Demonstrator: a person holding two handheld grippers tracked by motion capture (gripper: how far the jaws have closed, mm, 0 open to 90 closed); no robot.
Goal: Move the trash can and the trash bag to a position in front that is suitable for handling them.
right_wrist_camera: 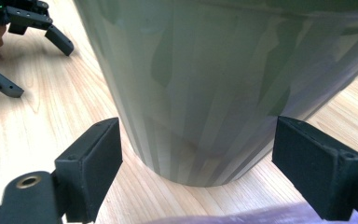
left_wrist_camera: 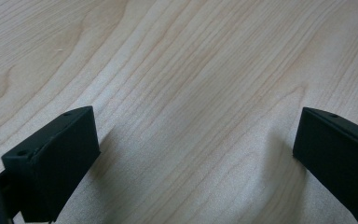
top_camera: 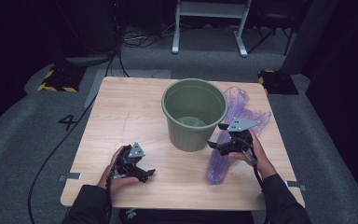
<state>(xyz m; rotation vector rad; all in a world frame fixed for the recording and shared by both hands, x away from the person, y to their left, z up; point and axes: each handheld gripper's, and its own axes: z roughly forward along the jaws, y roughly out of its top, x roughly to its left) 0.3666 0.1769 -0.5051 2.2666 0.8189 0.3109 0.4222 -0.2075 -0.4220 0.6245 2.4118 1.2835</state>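
Plainly the work is at its outset: a green ribbed bin (top_camera: 194, 113) stands upright near the middle of the wooden table (top_camera: 121, 116), a little toward the far side, and a crumpled purple plastic bag (top_camera: 235, 123) lies on the table just right of it, stretching from the far right of the bin down toward the near edge; the bin's inside looks bare, so the bag has not yet gone into it; the right gripper (top_camera: 218, 138) hangs low over the bag's near half, beside the bin's right wall, and in the right gripper view its jaws stand wide apart with nothing between them, pointed at the bin's lower wall (right_wrist_camera: 200, 93), a strip of purple film (right_wrist_camera: 223, 218) just showing at the bottom edge; the left gripper (top_camera: 144, 173) rests near the left front of the table, well apart from bin and bag, and the left gripper view shows its jaws spread wide over bare wood (left_wrist_camera: 186, 84), holding nothing; I judge the step in hand to be the approach to the bag, before any grasp; the next move likely calls for the right gripper to tip down and close on a fold of the thin film, which is slippery and may bunch or slide, while the left comes across to take another part of the bag or to steady the bin so it does not shift.
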